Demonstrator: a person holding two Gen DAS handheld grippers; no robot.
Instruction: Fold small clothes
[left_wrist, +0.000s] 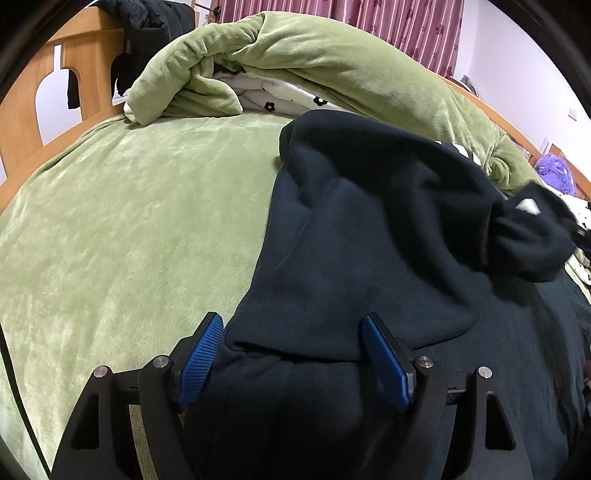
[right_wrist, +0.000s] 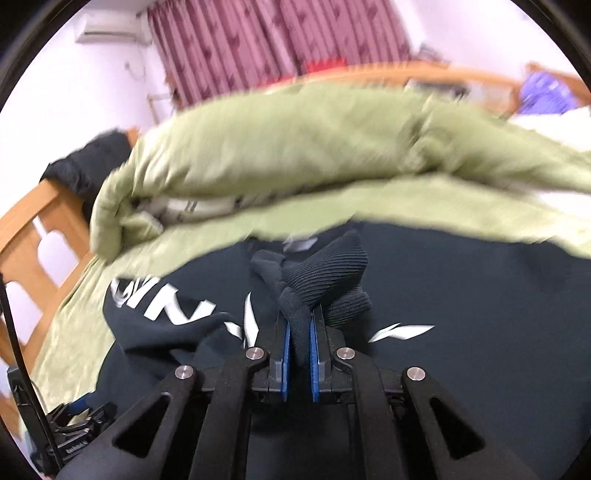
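A dark navy sweatshirt (left_wrist: 369, 236) lies on the green bed cover (left_wrist: 122, 229), with white lettering (right_wrist: 177, 310) on its front. My left gripper (left_wrist: 291, 321) is open and low over the garment's left edge. Its blue pads (left_wrist: 201, 358) stand wide apart on either side of a fold, with cloth between them but not pinched. My right gripper (right_wrist: 300, 317) is shut on the sweatshirt's ribbed sleeve cuff (right_wrist: 325, 273), which bunches up above the jaws. In the left wrist view that sleeve (left_wrist: 524, 236) is raised in a bundle at the right. The right wrist view is blurred.
A rolled green quilt (left_wrist: 295, 51) with a flowered white lining lies across the back of the bed. The wooden bed frame (left_wrist: 33, 122) runs along the left, with black clothing (left_wrist: 147, 22) draped over it. A purple plush item (left_wrist: 554, 173) sits at the far right. A black cable (right_wrist: 14, 332) hangs at the left.
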